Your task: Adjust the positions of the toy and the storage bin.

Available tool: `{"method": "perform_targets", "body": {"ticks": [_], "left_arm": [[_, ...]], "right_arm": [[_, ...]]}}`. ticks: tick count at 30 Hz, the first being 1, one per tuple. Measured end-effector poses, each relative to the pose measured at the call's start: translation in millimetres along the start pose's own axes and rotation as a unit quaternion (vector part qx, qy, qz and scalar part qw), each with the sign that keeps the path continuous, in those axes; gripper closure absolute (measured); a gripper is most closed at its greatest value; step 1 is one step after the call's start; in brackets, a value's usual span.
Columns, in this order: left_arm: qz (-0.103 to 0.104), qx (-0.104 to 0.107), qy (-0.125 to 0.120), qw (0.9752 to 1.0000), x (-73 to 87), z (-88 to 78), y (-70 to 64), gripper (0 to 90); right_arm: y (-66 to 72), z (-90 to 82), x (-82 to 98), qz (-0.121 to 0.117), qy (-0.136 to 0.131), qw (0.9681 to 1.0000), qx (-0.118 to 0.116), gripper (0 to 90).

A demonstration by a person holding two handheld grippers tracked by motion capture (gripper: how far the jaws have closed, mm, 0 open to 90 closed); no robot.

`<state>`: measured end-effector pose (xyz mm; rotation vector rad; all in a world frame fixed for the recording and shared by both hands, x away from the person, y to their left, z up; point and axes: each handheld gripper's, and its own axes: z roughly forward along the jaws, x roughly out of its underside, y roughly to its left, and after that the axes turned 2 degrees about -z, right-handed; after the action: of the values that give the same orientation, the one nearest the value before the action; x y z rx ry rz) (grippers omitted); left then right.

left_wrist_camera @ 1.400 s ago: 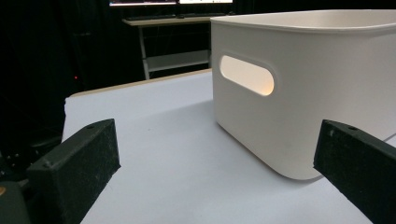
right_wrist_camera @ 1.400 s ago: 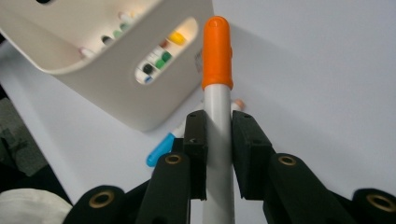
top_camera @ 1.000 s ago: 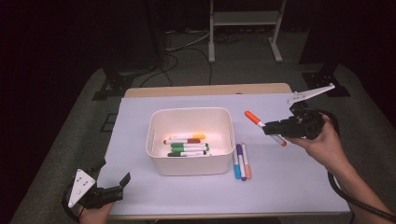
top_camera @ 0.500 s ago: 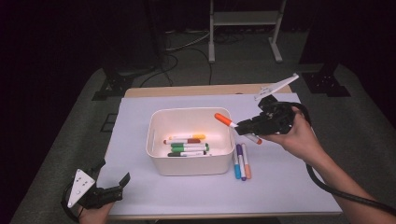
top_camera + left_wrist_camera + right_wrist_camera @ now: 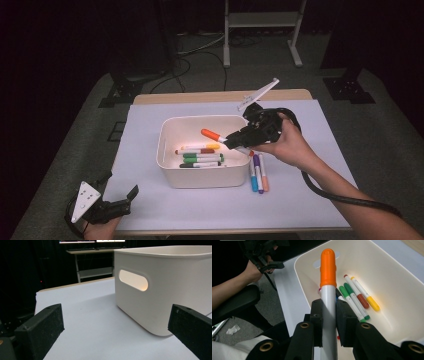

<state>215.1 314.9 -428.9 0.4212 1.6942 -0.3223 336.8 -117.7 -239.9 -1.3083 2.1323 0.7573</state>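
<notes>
Table [image 5: 165, 212]: white bin [image 5: 167, 145] at centre.
Bin: markers [image 5: 200, 155] lie inside.
Right gripper [image 5: 234, 142]: clenched on orange-capped marker [image 5: 212, 135], over the bin's right rim.
Left gripper [image 5: 131, 200]: released, near front-left corner.

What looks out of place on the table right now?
Three markers lie loose on the paper beside the white bin, not inside it with the others. The right gripper holds an orange-capped marker above the bin. Nothing is spilled or damaged.
</notes>
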Motion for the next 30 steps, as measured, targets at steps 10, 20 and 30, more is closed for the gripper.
{"method": "perform_targets", "body": {"ticks": [10, 20, 30], "left_arm": [[-0.001, 0.001, -0.003, 1.0000, -0.2, -0.3, 0.3, 0.0], [0.004, -0.001, -0.001, 1.0000, -0.7, -0.9, 0.0, 0.0], [0.002, -0.002, 0.000, 1.0000, -0.4, -1.4, 0.6, 0.0]], "right_arm": [[4.8, 37.4, -14.2, -0.024, 0.026, 0.9991, -0.022, 75.9], [2.6, 75.1, -24.5, -0.034, 0.046, 0.9975, -0.041, 75.9], [-7.3, 113.2, -26.7, -0.042, 0.066, 0.9949, -0.064, 75.9]]}}
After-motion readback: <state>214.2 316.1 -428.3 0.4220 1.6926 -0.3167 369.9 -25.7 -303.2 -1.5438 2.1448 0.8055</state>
